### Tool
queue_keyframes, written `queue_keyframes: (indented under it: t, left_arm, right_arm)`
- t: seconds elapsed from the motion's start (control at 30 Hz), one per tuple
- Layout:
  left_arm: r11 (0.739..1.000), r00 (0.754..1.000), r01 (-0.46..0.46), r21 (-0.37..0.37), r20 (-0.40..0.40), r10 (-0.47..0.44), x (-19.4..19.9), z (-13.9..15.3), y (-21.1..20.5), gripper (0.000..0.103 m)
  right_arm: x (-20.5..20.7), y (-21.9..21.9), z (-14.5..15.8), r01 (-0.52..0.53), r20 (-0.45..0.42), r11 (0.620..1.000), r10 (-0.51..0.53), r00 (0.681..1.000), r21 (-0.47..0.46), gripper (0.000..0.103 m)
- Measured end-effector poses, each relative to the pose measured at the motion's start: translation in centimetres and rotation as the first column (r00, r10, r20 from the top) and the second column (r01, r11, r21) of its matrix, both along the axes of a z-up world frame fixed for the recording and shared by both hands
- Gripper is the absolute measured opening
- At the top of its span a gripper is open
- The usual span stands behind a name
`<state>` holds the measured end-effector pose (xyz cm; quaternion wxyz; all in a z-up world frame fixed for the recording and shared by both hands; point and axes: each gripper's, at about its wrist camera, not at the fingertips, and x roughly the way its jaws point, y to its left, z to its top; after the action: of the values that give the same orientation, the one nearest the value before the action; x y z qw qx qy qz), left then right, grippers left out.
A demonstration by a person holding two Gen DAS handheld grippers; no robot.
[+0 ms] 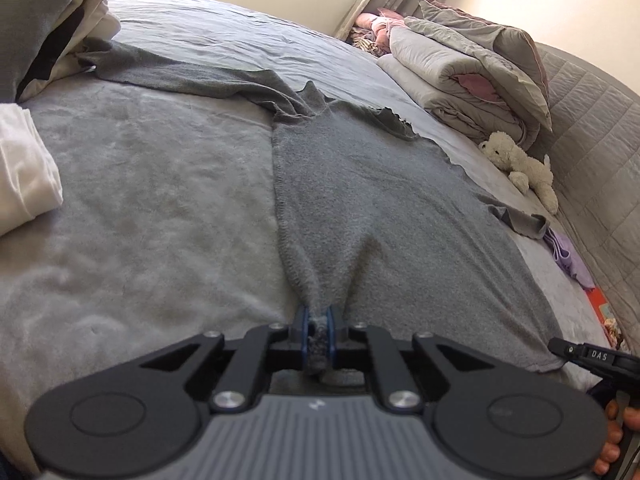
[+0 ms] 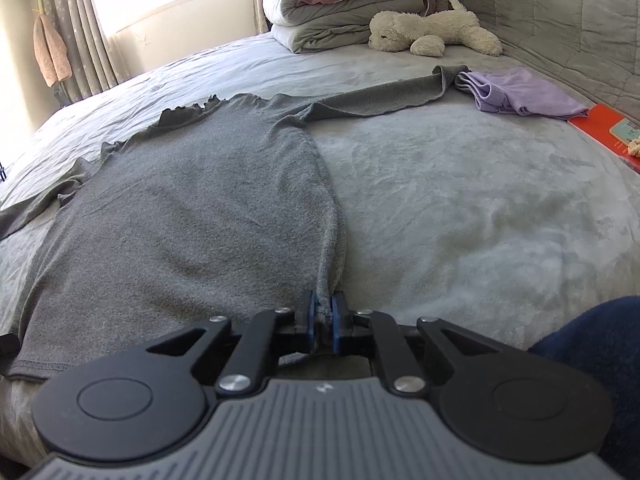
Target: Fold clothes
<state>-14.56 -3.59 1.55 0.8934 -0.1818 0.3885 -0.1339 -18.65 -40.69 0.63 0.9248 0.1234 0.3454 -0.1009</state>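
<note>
Grippers [image 1: 317, 322] [image 2: 325, 308] low — pinching sweater [image 1: 360, 184] hem.

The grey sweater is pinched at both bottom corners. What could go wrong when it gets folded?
Each of the two grippers pinches only a small bit of the grey sweater's hem, so it might slip out when lifted. The long sleeve touches the purple cloth and could drag it. The other sleeve reaches the clothes pile and might snag.
</note>
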Motion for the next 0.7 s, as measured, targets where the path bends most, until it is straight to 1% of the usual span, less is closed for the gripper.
queue_keyframes:
  t: [0.13, 0.23, 0.3, 0.37, 0.43, 0.5, 0.57, 0.63, 0.7]
  left_arm:
    - [0.999, 1.0, -0.009, -0.037, 0.014, 0.01, -0.7, 0.9, 0.4, 0.008]
    - [0.999, 1.0, -0.008, -0.044, 0.025, 0.009, -1.5, 1.4, 0.5, 0.007]
    - [1.0, 0.999, -0.006, -0.026, 0.034, 0.007, -1.8, 1.4, 0.4, 0.007]
    - [1.0, 1.0, -0.005, -0.008, 0.021, 0.006, -1.6, 1.0, 0.3, 0.007]
    - [1.0, 1.0, -0.009, 0.001, -0.009, 0.009, -1.1, 0.2, 0.4, 0.007]
    - [1.0, 1.0, -0.012, -0.012, -0.025, 0.012, -1.0, -0.1, 0.6, 0.008]
    - [1.0, 1.0, -0.008, -0.01, -0.004, 0.008, -1.2, 0.2, 0.6, 0.008]
    - [1.0, 1.0, -0.006, 0.003, 0.005, 0.006, -1.2, 0.3, 0.5, 0.008]
    - [1.0, 1.0, -0.008, 0.008, -0.009, 0.008, -1.0, 0.0, 0.5, 0.009]
  right_arm:
    - [-1.0, -0.5, 1.7, 0.017, 0.066, 0.999, -0.019, 0.998, 0.039, 0.008]
    - [-1.5, -0.5, 2.9, 0.005, 0.091, 0.999, -0.008, 0.996, 0.038, 0.007]
    - [-1.4, -0.4, 2.8, -0.002, 0.078, 1.0, 0.0, 0.997, 0.031, 0.007]
    - [-0.7, -0.6, 1.6, 0.008, 0.019, 1.0, -0.008, 1.0, 0.03, 0.007]
    - [-0.2, -1.0, 0.5, 0.023, -0.024, 0.998, -0.022, 0.999, 0.051, 0.007]
    - [-0.5, -0.8, 0.8, 0.023, 0.005, 0.999, -0.023, 1.0, 0.043, 0.007]
    - [-0.8, -0.7, 1.3, 0.02, 0.035, 0.999, -0.021, 0.999, 0.03, 0.007]
    - [-0.6, -0.8, 0.9, 0.025, 0.015, 0.999, -0.025, 1.0, 0.034, 0.007]
    - [-0.3, -0.9, 0.5, 0.029, -0.006, 0.999, -0.029, 1.0, 0.039, 0.009]
